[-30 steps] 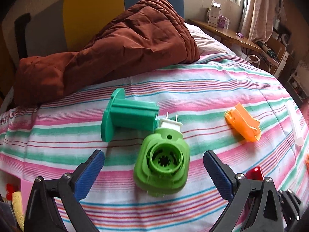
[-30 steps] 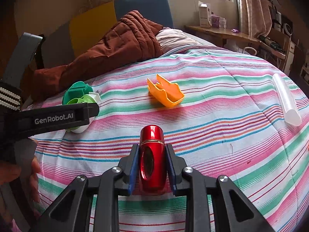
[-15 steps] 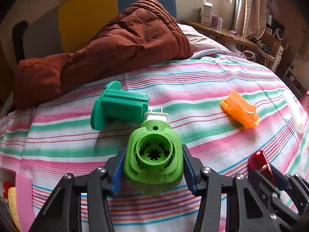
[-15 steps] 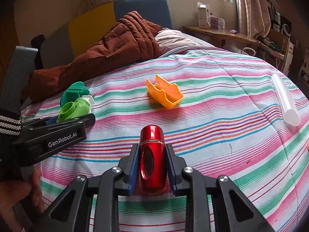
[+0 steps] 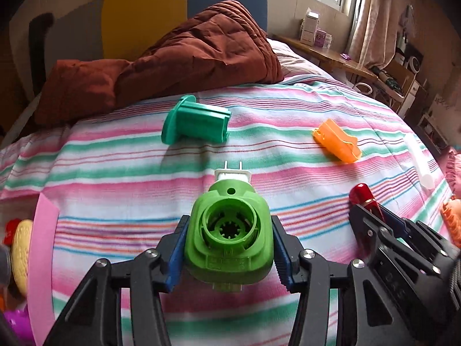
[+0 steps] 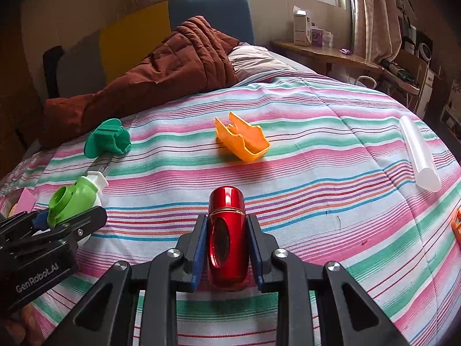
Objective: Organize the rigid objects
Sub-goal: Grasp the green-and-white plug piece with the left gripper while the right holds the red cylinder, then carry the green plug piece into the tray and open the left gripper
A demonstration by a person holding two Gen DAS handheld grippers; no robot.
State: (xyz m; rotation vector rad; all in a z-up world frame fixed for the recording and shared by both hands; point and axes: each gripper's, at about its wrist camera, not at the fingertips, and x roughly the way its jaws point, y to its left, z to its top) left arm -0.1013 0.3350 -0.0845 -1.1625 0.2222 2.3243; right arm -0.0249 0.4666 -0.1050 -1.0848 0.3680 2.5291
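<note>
My left gripper (image 5: pixel 229 248) is shut on a light green plug-in device (image 5: pixel 229 236) with a white two-pin plug at its far end; its blue pads press both sides. From the right wrist view the same green device (image 6: pixel 72 200) shows at the left, held over the striped bedspread. My right gripper (image 6: pixel 227 248) is shut on a red metal cylinder (image 6: pixel 227 230), whose tip (image 5: pixel 364 194) also shows at the right of the left wrist view. A dark green flanged holder (image 5: pixel 196 122) lies beyond the green device. An orange plastic clip (image 5: pixel 337 139) lies to the right.
A brown quilt (image 5: pixel 173 60) is heaped at the head of the bed. A white tube (image 6: pixel 419 154) lies at the bed's right side, an orange piece (image 6: pixel 456 225) near it. A pink sheet (image 5: pixel 43 245) and toys (image 5: pixel 20 248) sit off the left edge.
My left gripper closed on the light green device and drew it back from the dark green holder, toward the camera. The right gripper with the red cylinder stayed put.
</note>
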